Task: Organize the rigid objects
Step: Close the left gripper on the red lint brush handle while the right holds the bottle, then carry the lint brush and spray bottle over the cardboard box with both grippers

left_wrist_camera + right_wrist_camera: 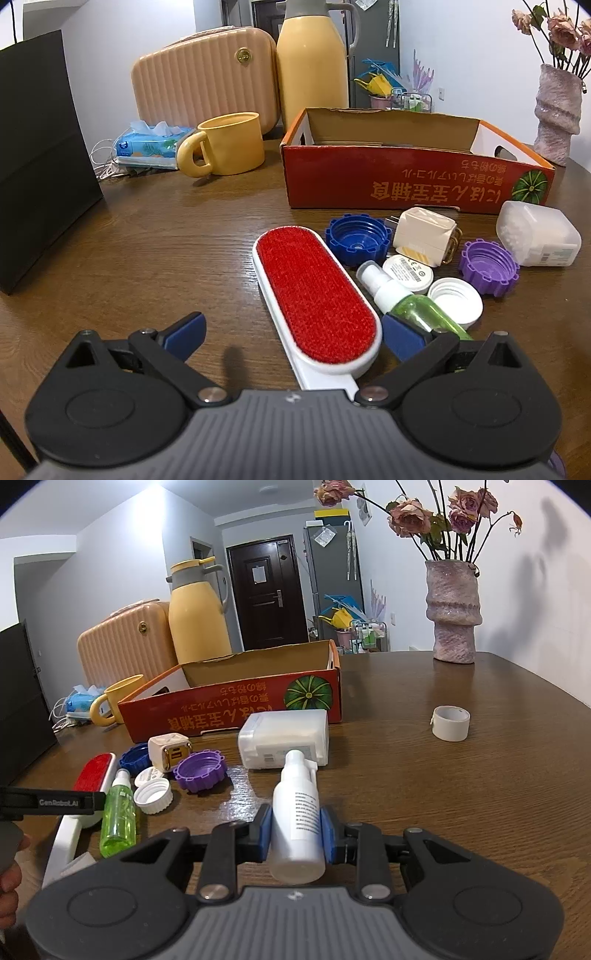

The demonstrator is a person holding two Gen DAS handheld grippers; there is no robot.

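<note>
Both fisheye views are evenly lit by a ceiling light [147, 494] glaring at upper left, soft glare is thrown on the surface [461, 794], edges are bent and darkly vignetted, and focus is kept sharp.

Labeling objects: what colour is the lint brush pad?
Red, on a white body; lint brush shows best in the left wrist view.
</note>
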